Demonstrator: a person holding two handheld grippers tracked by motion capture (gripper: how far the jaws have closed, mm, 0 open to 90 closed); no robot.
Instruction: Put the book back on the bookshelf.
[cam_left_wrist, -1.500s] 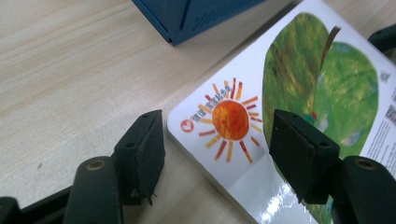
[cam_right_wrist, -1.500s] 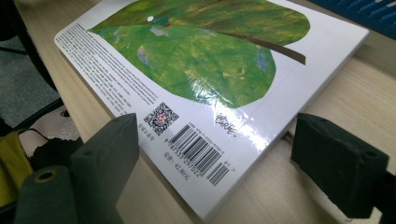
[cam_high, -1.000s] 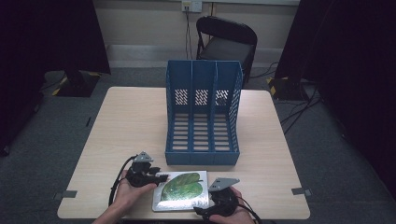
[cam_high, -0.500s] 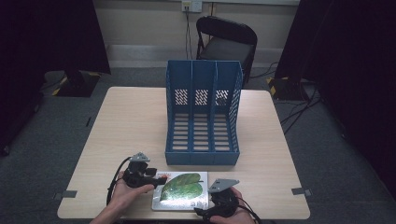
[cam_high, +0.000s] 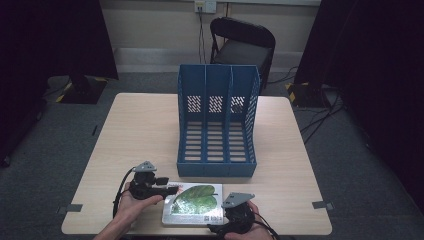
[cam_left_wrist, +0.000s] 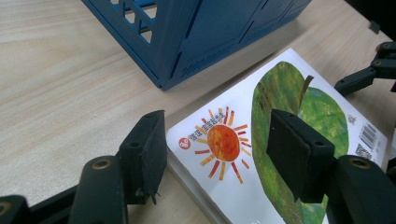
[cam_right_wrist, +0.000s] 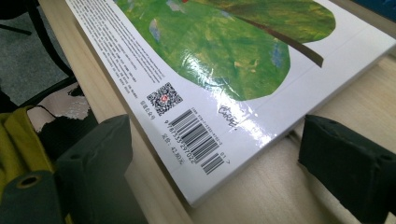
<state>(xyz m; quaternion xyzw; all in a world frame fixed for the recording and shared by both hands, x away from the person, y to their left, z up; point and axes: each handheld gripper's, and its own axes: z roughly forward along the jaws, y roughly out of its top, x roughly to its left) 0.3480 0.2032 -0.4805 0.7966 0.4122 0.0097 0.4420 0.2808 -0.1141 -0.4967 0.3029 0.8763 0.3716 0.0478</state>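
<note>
1. High view: a picture book (cam_high: 194, 203) with a green leaf on its cover lies flat at the near edge of the pale wooden counter (cam_high: 145, 130), just in front of a blue three-slot file rack (cam_high: 216, 122). The left claw (cam_high: 170, 190) sits at the book's left end and the right claw (cam_high: 226, 218) at its near right corner, each held in a hand. A black folding chair (cam_high: 240, 45) stands beyond the counter.

2. Left gripper view: the left claw (cam_left_wrist: 219, 149) is spread, its jaws having just been closing a little. The book's (cam_left_wrist: 280, 140) corner with the orange sun lies between them; one pad hangs above the cover, the other stands beside the edge, neither pressing. The rack's (cam_left_wrist: 205, 32) corner is just beyond.

3. Right gripper view: the right claw (cam_right_wrist: 224, 163) is spread wide, straddling the book's (cam_right_wrist: 224, 60) barcode corner without touching it. The book rests on the counter (cam_right_wrist: 280, 186).
</note>
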